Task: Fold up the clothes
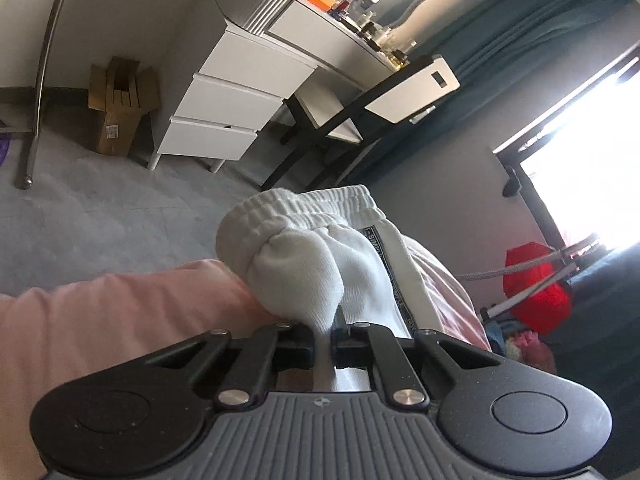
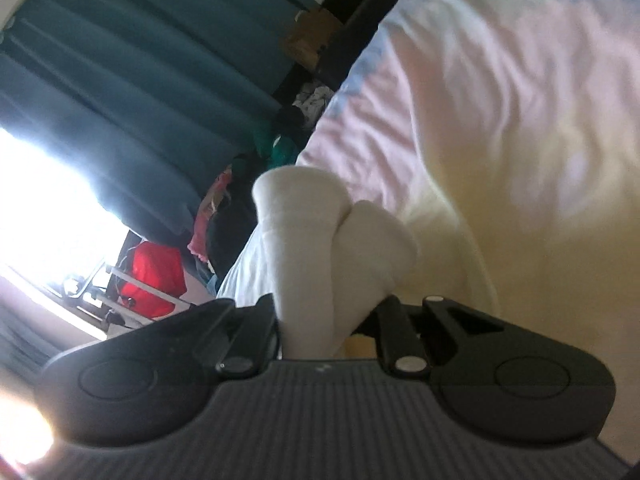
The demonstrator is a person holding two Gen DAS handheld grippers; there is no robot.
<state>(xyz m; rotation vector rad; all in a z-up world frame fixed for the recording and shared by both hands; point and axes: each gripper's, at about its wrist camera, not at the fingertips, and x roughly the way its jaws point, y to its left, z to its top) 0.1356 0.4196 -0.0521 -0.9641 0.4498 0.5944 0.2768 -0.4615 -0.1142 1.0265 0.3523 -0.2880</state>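
Trousers (image 1: 320,248) hang pinched in my left gripper (image 1: 332,344) and right gripper (image 2: 320,332); I'd lift both 2 corners evenly, keeping the waistband taut.

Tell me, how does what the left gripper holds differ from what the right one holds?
The left gripper pinches white fabric with a ribbed elastic band and a lettered side stripe; the right gripper pinches plain white fabric, no band or stripe showing. The left view is sharp, the right blurred. Both are shut on white cloth above the bedding.

Black left claw (image 1: 325,344), silver screws, ribbed grey body; matching right claw (image 2: 316,332)
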